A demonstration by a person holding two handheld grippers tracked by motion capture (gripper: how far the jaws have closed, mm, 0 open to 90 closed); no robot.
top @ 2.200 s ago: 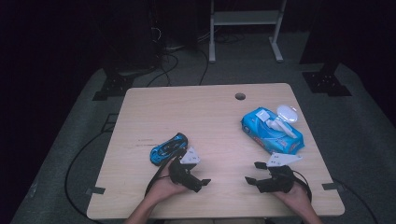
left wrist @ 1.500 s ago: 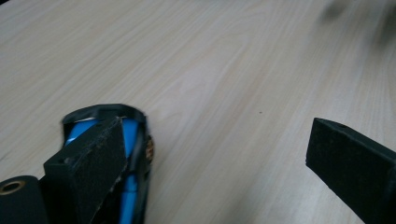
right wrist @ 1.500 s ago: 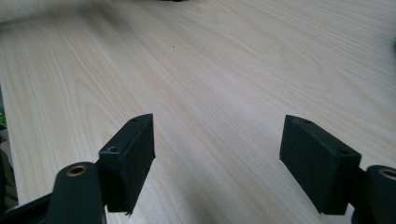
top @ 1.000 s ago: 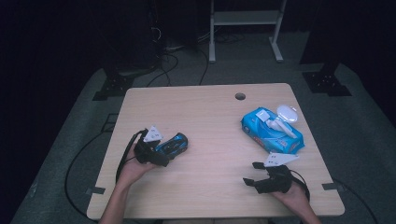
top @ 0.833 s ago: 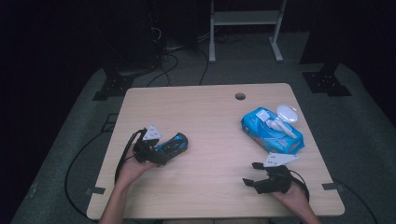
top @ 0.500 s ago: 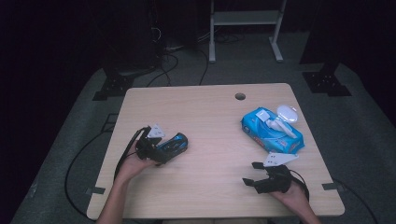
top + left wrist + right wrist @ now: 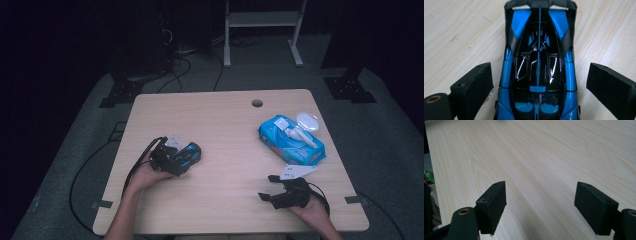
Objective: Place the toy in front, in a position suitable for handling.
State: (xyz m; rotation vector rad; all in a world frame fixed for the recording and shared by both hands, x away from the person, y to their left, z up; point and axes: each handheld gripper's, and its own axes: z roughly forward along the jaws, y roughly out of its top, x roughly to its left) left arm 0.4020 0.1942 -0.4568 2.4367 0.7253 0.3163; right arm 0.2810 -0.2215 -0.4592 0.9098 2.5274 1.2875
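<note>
Dark floor and cables surround a pale wooden table, lit from above, with a metal stand at the far side. On the table's left half, toward the near edge, sits a blue and black toy car, and the left gripper is brought right up to it. In the left gripper view the car lies lengthwise between the two black jaws, which stand wide on either flank with pale wood showing in both gaps, so they straddle the car without pinching it; that placement reads as lining up for a grasp across the car's narrow width, where the pads can close on its sides. The right gripper rests near the table's near right corner, well apart from the car, its jaws likewise spread wide over bare wood in the right gripper view, apparently parked out of the way. A blue pack of wet wipes lies at the right, farther back, just beyond that gripper. Compared with the picture from about two seconds ago, the left hand has swung from the table's near middle out to the left, and the car's nose has turned to point more rightward; the right gripper has hardly shifted.
</note>
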